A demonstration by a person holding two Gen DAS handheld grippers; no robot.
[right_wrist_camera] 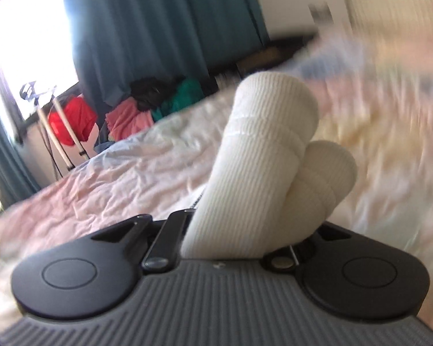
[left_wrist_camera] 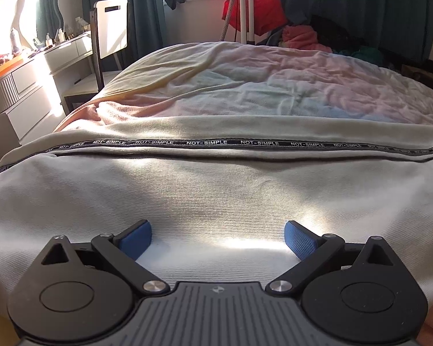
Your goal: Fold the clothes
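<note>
Lying flat, the cream garment sits under released left tongs; right tongs clench its ribbed cuffs.

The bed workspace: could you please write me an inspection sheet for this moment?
Surface: bed under a crumpled pastel cover.
Job's things: white garment with a black NOT-SIMPLE tape spread at the near edge; its ribbed cuffs are bunched and lifted.
Clutter: clothes pile at the far side, in red, pink, black and green.
Grippers: left tool open, pads on the garment; right tool shut on the ribbed cuffs, view blurred.
Cables: braided cable beside white stand poles.
Surroundings: dresser, chair, teal curtains, sunlit window.
</note>
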